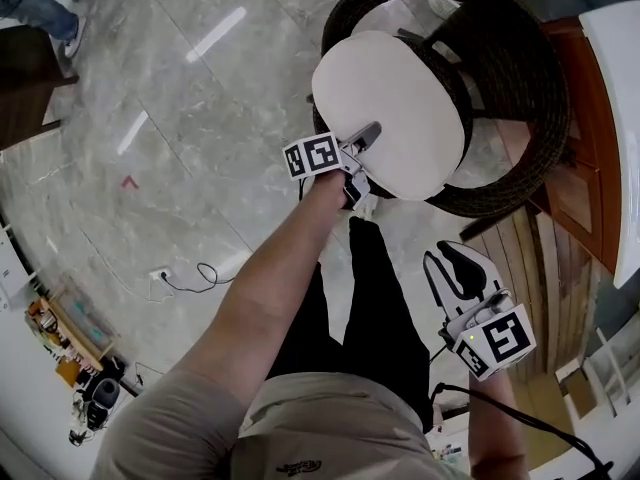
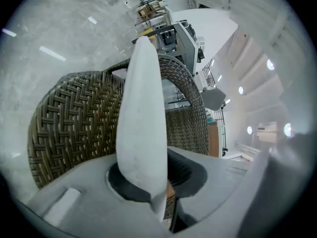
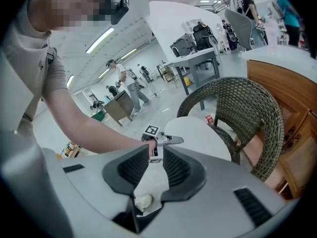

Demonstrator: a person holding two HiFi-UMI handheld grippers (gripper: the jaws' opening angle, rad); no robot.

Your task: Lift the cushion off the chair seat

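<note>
A white oval cushion [image 1: 390, 108] hangs over the seat of a dark wicker chair [image 1: 520, 68]. My left gripper [image 1: 352, 156] is shut on the cushion's near rim. In the left gripper view the cushion [image 2: 141, 128] runs edge-on between the jaws, with the wicker chair [image 2: 74, 123] behind it. I cannot tell whether its far edge still rests on the seat. My right gripper [image 1: 455, 263] hangs low at the right, apart from the cushion, open with nothing in it. The right gripper view shows its jaws [image 3: 156, 155] parted over bare floor, with the cushion [image 3: 198, 135] and chair [image 3: 247, 113] beyond.
A wooden cabinet [image 1: 585, 168] with a white top [image 1: 620, 88] stands right of the chair. My legs [image 1: 370, 308] are just short of the seat. A cable [image 1: 190, 278] and clutter [image 1: 70, 338] lie on the marble floor at left. People stand far back [image 3: 124, 83].
</note>
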